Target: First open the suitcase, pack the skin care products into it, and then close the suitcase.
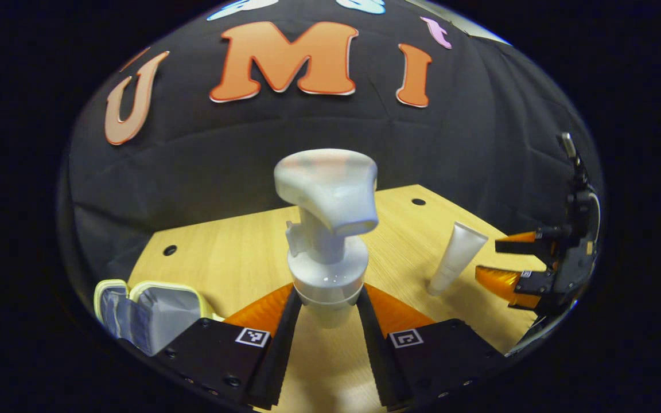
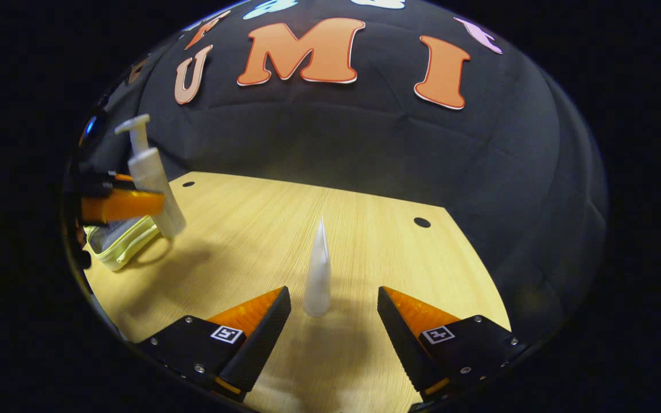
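Note:
A white pump bottle (image 1: 327,229) stands upright between my left gripper's fingers, and the left gripper (image 1: 326,298) is shut on its body, holding it above the table. In the right gripper view the same bottle (image 2: 150,178) hangs at the far left over the small yellow-trimmed suitcase (image 2: 118,241). That suitcase (image 1: 147,310) lies open with its grey lining showing. A white tube (image 2: 318,275) stands cap-down on the wooden table (image 2: 238,246), just ahead of my right gripper (image 2: 333,304), which is open around it without touching. The tube (image 1: 457,258) and right gripper (image 1: 494,261) also appear in the left gripper view.
The wooden table (image 1: 233,258) has round holes near its far corners (image 2: 422,222). Black cloth closes off the back and sides.

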